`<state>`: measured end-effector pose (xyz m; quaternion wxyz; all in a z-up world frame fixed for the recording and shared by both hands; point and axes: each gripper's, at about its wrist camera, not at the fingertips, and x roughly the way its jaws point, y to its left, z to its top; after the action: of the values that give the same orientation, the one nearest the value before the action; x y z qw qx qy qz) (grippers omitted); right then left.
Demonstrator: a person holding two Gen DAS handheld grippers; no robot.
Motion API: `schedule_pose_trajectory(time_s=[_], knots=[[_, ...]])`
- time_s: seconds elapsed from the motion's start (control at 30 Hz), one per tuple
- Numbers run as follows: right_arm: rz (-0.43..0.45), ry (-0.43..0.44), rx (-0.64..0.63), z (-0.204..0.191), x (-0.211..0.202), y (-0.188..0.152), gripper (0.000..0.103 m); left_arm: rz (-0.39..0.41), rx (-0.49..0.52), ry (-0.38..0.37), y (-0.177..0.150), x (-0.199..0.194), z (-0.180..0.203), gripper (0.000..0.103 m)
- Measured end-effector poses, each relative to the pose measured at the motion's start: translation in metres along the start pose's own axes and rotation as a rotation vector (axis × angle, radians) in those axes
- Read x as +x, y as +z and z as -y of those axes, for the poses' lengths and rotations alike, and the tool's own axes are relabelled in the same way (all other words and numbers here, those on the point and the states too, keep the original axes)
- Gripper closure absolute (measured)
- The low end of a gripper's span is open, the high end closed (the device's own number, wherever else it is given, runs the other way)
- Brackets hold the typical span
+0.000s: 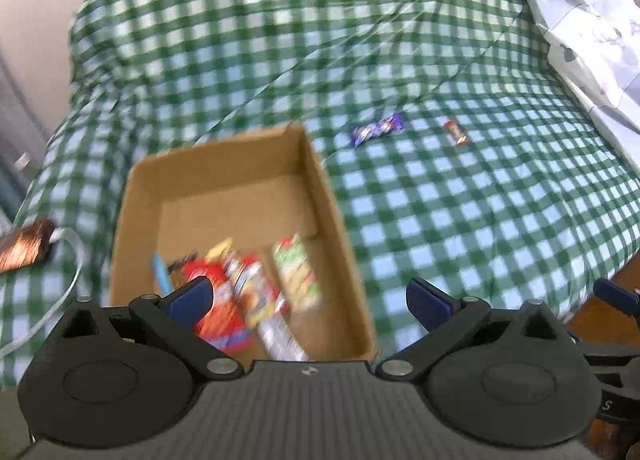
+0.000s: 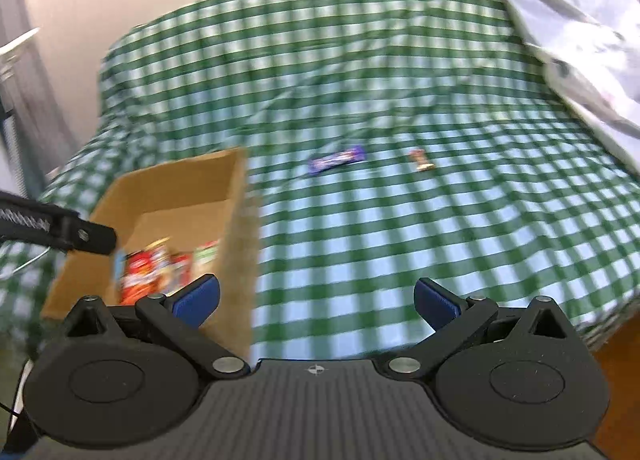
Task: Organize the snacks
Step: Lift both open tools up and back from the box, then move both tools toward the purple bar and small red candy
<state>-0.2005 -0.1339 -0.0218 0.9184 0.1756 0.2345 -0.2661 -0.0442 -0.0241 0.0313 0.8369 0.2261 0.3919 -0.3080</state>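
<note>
An open cardboard box [image 1: 224, 176] [image 2: 188, 184] sits on a green checked cloth [image 1: 460, 220] [image 2: 400, 240]. Inside lie several snack packets: a red one [image 1: 218, 312] [image 2: 140, 280], a yellow-and-red one [image 1: 252, 288] and a green-and-cream one [image 1: 298, 272] [image 2: 204, 256]. Farther out on the cloth rest a purple wrapped bar [image 1: 378, 128] [image 2: 338, 159] and a small red-and-gold candy [image 1: 456, 132] [image 2: 421, 161]. My left gripper [image 1: 310, 300] hangs open above the box's near end, holding nothing. My right gripper [image 2: 318, 298] is open and empty over the cloth, right of the box.
A pale printed fabric [image 1: 592, 32] [image 2: 580, 40] lies bunched at the far right. A brown patterned object [image 1: 24, 246] and a white cable [image 1: 68, 284] lie left of the box. The left tool's black arm [image 2: 56, 228] shows at the right wrist view's left edge. Bare floor [image 2: 616, 380] shows bottom right.
</note>
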Motion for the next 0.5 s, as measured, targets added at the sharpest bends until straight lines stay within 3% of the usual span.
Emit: schedule_pose_trajectory(time_s=[0.23, 0.5], knots=[[0.018, -0.096, 0.027, 0.049, 0.061, 0.033, 0.001, 0.059, 0.119, 0.011, 0.077, 0.077, 0.049, 0.000], [0.042, -0.135, -0.054, 0.101, 0.185, 0.086, 0.001, 0.026, 0.251, -0.115, 0.160, 0.217, 0.098, 0.000]])
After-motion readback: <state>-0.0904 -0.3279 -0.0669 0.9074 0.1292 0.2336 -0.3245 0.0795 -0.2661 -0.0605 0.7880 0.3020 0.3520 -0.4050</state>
